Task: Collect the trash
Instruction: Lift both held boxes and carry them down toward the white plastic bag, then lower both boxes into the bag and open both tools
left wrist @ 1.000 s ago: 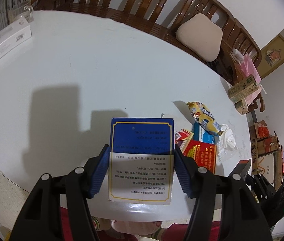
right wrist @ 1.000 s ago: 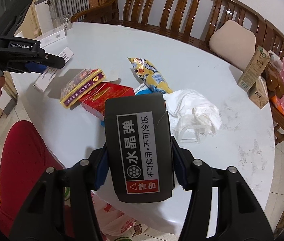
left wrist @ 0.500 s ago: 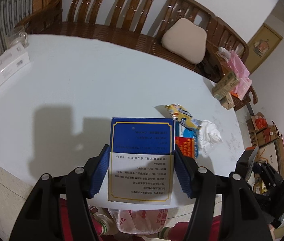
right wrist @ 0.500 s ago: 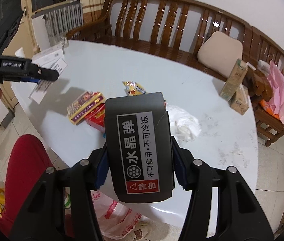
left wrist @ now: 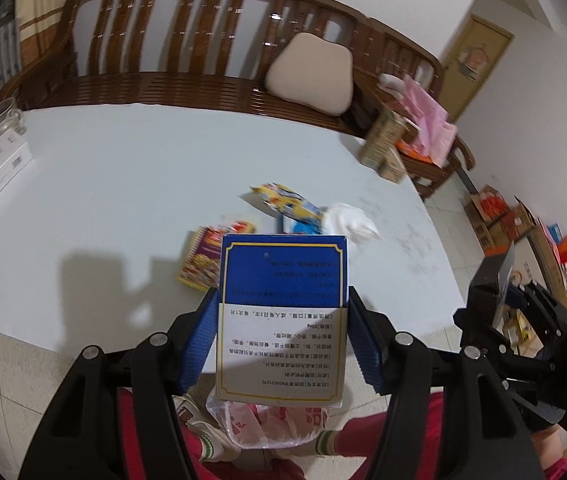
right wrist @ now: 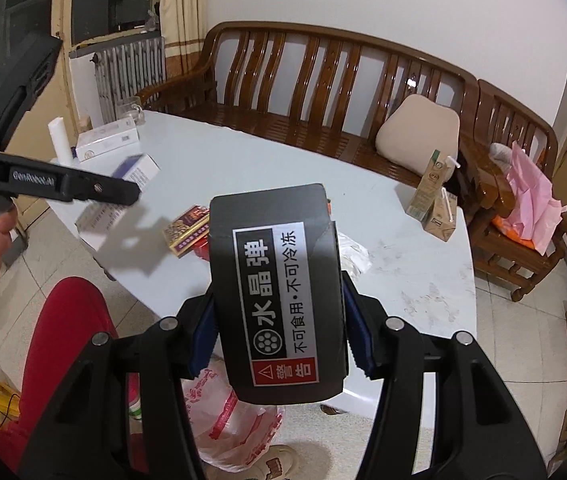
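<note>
My left gripper (left wrist: 281,320) is shut on a blue and white medicine box (left wrist: 281,312), held above the near table edge over a plastic trash bag (left wrist: 267,424) on the floor. My right gripper (right wrist: 279,324) is shut on a black box with a white label (right wrist: 277,288), held above the same bag (right wrist: 231,424). More trash lies on the white table (left wrist: 123,184): a purple and gold carton (left wrist: 201,264), a yellow snack wrapper (left wrist: 287,202), a crumpled white tissue (left wrist: 349,220).
A wooden bench (right wrist: 323,92) with a beige cushion (right wrist: 417,132) stands behind the table. Two drink cartons (right wrist: 431,192) stand at the table's far right. White boxes (right wrist: 107,142) lie at its left end. Cardboard boxes (left wrist: 523,228) sit on the floor to the right.
Both grippers have pulled back and up from the table with their boxes. The trash bag on the floor has come into view under each of them.
</note>
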Tool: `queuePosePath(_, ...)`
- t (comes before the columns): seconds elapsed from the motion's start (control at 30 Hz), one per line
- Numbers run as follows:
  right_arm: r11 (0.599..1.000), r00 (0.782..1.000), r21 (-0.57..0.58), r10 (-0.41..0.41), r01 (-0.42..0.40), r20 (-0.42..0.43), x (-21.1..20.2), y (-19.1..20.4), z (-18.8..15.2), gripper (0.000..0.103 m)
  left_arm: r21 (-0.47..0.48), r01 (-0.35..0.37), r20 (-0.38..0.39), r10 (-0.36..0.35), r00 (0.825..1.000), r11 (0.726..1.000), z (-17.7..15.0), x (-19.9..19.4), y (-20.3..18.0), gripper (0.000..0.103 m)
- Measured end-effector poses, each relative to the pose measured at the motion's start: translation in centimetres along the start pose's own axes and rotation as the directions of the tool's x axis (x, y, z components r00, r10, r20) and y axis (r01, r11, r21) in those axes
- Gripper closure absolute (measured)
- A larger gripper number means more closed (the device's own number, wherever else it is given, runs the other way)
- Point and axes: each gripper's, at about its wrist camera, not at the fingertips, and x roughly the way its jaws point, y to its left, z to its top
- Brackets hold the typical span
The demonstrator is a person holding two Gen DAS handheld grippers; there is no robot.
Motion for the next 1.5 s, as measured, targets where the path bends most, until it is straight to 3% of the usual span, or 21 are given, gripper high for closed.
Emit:
queuePosePath(0.37,1.0,1.0,-0.005,-0.009,0.009,0.009,-4.4,2.3,-3.8,0.049,0.084,0.045,-0.065,-0.039,0.997,0.995,-5.0,0.3,-4.0,0.043)
queuePosePath(0.67,1.0,0.999,0.012,0.002,-0.001,-0.04,-4.5,3.9,-7.6,0.049,0.094,0.056,-0.13,-0.043,0.991,0.994,-9.3,2.5,-4.7,0.043)
queuePosePath(0.97,0.999,0.995,0.025,-0.017,0.02,-0.101,-2.3,5.5,-11.9,0.049,0.062,0.046,-0.207,-0.032,0.978,0.997,-13.4,6.9,-4.2,0.043)
queuePosePath(1.5,0.991,0.966,0.131,0.013,0.022,-0.257,5.6,7.0,-20.5,0.049,-0.056,0.021,-0.371,-0.04,0.928,0.998,-17.4,16.0,-1.2,0.043)
